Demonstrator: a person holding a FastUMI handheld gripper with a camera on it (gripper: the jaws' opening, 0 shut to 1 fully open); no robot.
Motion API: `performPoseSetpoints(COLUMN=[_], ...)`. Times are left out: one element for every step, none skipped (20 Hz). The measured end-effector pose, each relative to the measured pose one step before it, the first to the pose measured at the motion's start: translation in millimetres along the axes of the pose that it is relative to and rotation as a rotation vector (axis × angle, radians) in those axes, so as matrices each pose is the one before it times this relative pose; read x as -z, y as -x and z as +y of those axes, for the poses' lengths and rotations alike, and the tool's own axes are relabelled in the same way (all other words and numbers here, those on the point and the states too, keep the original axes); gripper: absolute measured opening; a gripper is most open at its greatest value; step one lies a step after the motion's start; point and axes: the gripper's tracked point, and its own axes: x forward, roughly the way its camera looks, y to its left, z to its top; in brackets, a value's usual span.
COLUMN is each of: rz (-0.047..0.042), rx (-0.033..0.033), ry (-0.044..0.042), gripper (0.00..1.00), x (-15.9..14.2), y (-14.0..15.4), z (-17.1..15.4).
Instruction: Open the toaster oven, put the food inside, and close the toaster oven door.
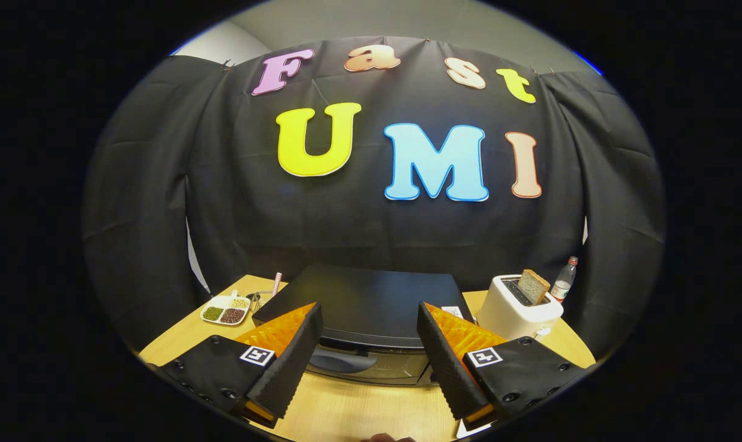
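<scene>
Gripper view: gripper (369, 319) open before shut toaster oven (364, 307); toaster (515, 313) holds bread (534, 286).

On my feed I see a white pop-up toaster (517, 310) standing on the wooden surface (371, 411), a slice of bread (534, 285) poking up from its slot. Just behind it stands a clear bottle with a red cap (564, 279). Well apart, on the far side, lies a white divided dish (225, 310) holding beans and grains, with a checked stick (277, 283) upright near it.
</scene>
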Motion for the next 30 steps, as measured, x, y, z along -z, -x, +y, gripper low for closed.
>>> performPoseSetpoints(rz=[0.00584,0.00376,0.01132,0.0125,0.01634,0.01616,0.01014,0.01265,0.00899,0.012,0.01879,0.01868,0.01462,0.01005,-0.01745,-0.0028,0.01853,0.02111,0.01241,-0.00454,-0.0053,0.00948,0.00594,0.01411,0.00138,0.0084,0.00222,0.01206,0.01335,0.0114], rx=[-0.00563,-0.00722,-0.00718,-0.00903,-0.00996,-0.00442,0.00155,0.01399,0.01547,0.01149,0.00963,0.00766,0.01231,0.01178,0.01498,0.00774,0.00238,0.00812,0.01141,-0.00022,0.00324,-0.0024,0.00511,0.00711,0.01174,0.00827,0.00513,0.00287,0.00055,-0.00089], ry=[0.00186,0.00276,0.00138,-0.00295,-0.00155,0.00386,0.00908,0.01256,0.0048,-0.00102,-0.00383,-0.00424,-0.00811,-0.01355,-0.0162,-0.01531,-0.01577,-0.00951,-0.00799,-0.01196,-0.00639,-0.00358,-0.01277,-0.01398,-0.00391,0.01712,0.02197,0.01144,-0.00078,-0.00001], gripper=[0.98,0.98,0.98,0.98,0.98,0.98,0.98,0.98,0.98,0.98,0.98,0.98,0.98,0.98,0.98,0.99,0.98,0.98,0.98,0.98,0.99,0.99,0.99,1.0,1.0,1.0,1.0,1.0,1.0,1.0], x=[2.03,3.63,4.11,6.4,6.01,7.11,4.19,5.62,3.5,5.48,5.36,6.61,3.87,4.78,-2.46,-0.12,3.95,7.59,4.88,0.42,-2.18,2.95,-1.46,2.78,-2.11,0.59,-2.13,1.61,0.7,0.9], y=[-4.75,-6.21,-5.49,-4.69,-6.63,-5.73,-5.38,-5.52,-4.6,-4.52,-3.67,-2.89,-0.82,-0.07,1.66,-0.39,-0.5,0.54,0.6,-0.92,-1.31,-0.85,1.09,-2.35,1.1,-0.82,0.54,-0.14,-0.45,-0.06], z=[3.32,3.9,4.28,4.7,5.0,3.54,1.11,-1.7,-2.78,-1.22,-0.55,0.34,-0.12,-0.46,-0.83,0.62,1.61,1.55,-0.69,1.02,0.19,0.66,0.14,-0.9,0.94,1.94,1.08,0.68,-1.27,-0.48])
